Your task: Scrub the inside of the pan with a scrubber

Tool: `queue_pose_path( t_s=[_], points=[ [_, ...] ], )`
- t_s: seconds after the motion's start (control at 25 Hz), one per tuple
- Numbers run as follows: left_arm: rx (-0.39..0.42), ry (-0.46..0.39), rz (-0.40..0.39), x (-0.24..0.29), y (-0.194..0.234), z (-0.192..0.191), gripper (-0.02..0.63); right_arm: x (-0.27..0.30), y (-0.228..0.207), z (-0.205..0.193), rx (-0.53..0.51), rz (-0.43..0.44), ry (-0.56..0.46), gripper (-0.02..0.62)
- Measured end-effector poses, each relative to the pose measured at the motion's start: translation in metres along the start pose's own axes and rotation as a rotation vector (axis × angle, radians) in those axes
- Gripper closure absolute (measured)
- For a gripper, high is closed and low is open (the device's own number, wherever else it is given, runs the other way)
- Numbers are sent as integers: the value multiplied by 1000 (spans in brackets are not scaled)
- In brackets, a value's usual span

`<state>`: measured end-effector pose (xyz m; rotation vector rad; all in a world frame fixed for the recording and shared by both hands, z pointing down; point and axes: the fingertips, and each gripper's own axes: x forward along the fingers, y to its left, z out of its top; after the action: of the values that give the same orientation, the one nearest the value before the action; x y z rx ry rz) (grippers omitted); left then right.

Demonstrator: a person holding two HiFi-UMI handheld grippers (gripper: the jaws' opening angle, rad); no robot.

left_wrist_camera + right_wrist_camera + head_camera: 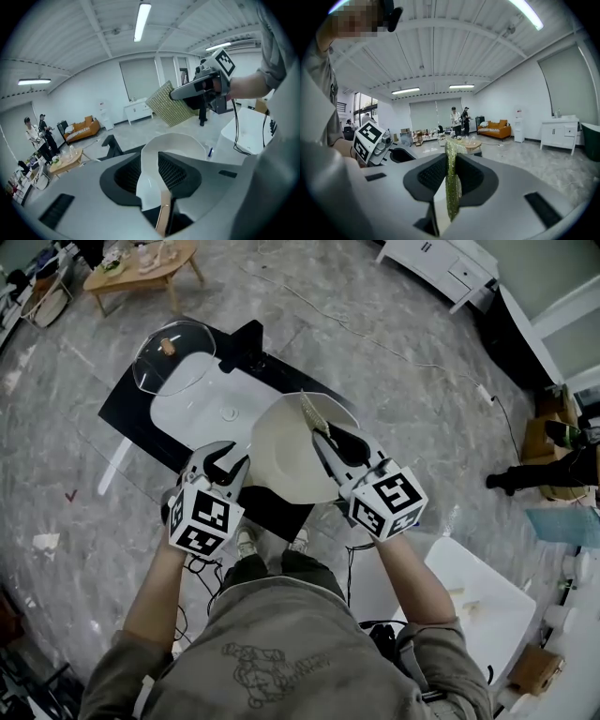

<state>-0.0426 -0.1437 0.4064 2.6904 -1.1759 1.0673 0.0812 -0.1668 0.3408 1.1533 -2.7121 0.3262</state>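
black counter point(127, 413) below, grey marbled floor point(403, 381) all round it. the white pan point(286, 465) appears lifted off the counter and tipped so its inside faces the person. the left gripper point(223, 463) has its fingers closed on the pan's near-left rim, which runs up between them in the left gripper view. the gold-green mesh scrubber point(312, 416) is pinched edge-on in the fingers of the right gripper point(330, 439) and reaches over the far rim into the bowl.

to scrub well, i judge the sheet should lie flat against the inner wall rather than on its edge. it should then sweep in overlapping circles while the left grip braces the rim against the push.

under the pan, a white basin point(202, 399) and a glass lid point(173, 352) sit on the counter. farther off stand a low wooden table point(141, 273) and a white cabinet point(441, 263).
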Motion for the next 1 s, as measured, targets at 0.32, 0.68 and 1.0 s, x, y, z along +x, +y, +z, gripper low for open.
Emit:
queue_pose_path(
  t_s=[0.32,0.68,1.0],
  points=[
    [-29,-242,101,-38,23,75,561,-38,6,73,-108,-113,-185,520],
    [-46,-491,215,-84,36,127,575,-79,12,121,-146,-216,-346,520],
    [16,-558,231,-106,27,139,577,-103,21,123,-164,-250,-390,520]
  ],
)
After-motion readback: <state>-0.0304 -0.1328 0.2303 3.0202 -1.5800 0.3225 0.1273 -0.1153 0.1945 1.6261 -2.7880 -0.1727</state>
